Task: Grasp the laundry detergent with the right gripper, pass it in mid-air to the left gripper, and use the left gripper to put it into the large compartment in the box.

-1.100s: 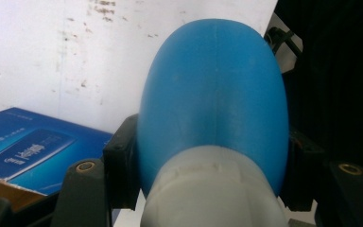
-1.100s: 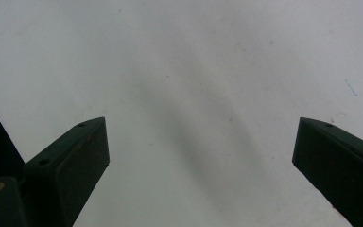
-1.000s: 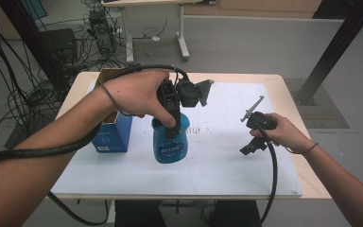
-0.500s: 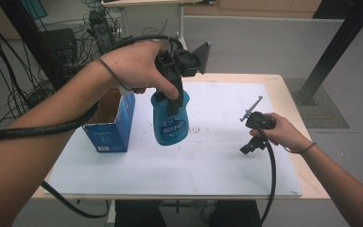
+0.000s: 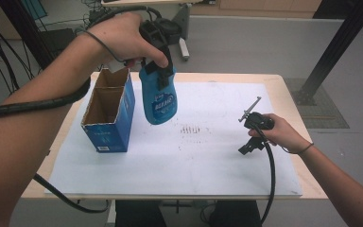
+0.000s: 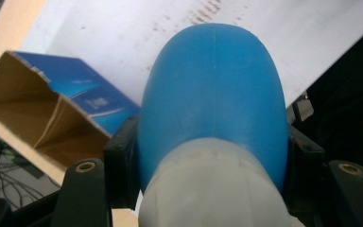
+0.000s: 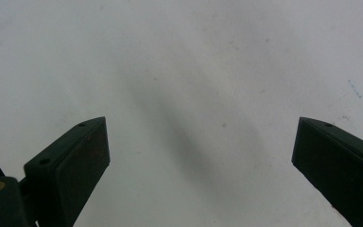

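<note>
With our left gripper (image 5: pixel 163 71) pinching the blue bottle (image 5: pixel 158 97), right gripper (image 5: pixel 250 135) spread idle, we should centre it over the box (image 5: pixel 108 111) beside before lowering.

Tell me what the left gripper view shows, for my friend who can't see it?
The left tongs are shut on a blue bottle, one black jaw pressing each side near its pale neck. The bottle hangs in the air above a white sheet on the table. Beside it stands an open blue cardboard box with a divider inside.
</note>
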{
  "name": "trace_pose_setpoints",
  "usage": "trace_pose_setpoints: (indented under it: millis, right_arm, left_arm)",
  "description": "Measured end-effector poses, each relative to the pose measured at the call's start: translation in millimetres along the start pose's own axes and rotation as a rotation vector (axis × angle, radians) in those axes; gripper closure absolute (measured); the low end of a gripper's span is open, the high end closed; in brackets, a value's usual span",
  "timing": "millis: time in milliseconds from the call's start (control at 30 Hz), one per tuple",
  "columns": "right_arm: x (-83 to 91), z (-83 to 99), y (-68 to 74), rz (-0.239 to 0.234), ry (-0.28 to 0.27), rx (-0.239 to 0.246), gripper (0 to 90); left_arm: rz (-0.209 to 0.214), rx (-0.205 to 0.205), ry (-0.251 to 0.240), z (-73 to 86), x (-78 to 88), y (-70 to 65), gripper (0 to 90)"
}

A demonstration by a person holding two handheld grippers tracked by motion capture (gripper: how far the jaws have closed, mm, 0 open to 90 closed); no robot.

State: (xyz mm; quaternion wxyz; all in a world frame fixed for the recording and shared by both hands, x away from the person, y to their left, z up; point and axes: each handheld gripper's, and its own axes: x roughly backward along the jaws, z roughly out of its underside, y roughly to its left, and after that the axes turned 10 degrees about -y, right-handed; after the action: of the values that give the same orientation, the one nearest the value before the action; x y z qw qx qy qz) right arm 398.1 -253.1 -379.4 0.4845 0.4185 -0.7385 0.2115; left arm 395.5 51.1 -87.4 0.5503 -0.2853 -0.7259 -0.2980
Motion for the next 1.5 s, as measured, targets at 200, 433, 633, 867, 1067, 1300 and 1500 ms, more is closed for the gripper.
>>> trace_pose_setpoints:
  millis: [200, 433, 633, 867, 1067, 1300, 1500]
  right_arm:
    - [-0.2, -0.6, -0.1, 0.005, -0.005, 0.003, 4.8]
    - [-1.2, -2.3, 1.0, 0.011, -0.005, 0.0, 4.8]
    - [-1.8, -3.8, 1.2, 0.014, -0.005, 0.007, 4.8]
    - [-2.0, -5.3, 1.6, 0.017, -0.009, 0.005, 4.8]
    - [-2.3, -6.2, 2.6, 0.02, -0.013, 0.012, 4.8]
    - [-3.4, -7.3, 2.9, 0.022, -0.012, 0.016, 4.7]
    - [-4.2, -9.7, 5.0, 0.028, -0.015, 0.025, 4.7]
  left_arm:
    - [-0.024, 0.088, -0.003, 3.8, 6.3, 26.1, 37.8]
    - [-0.063, 0.202, -0.004, 11.8, 11.9, 54.0, 37.7]
    - [-0.082, 0.294, 0.013, 23.2, 18.4, 83.3, 37.8]
    - [-0.101, 0.433, 0.018, 39.1, 22.5, 113.4, 37.8]
    - [-0.121, 0.556, 0.04, 54.8, 22.9, 139.0, 37.8]
    - [-0.138, 0.669, 0.053, 70.1, 23.7, 160.4, 37.8]
    - [-0.145, 0.726, 0.064, 78.4, 21.1, 169.7, 37.8]
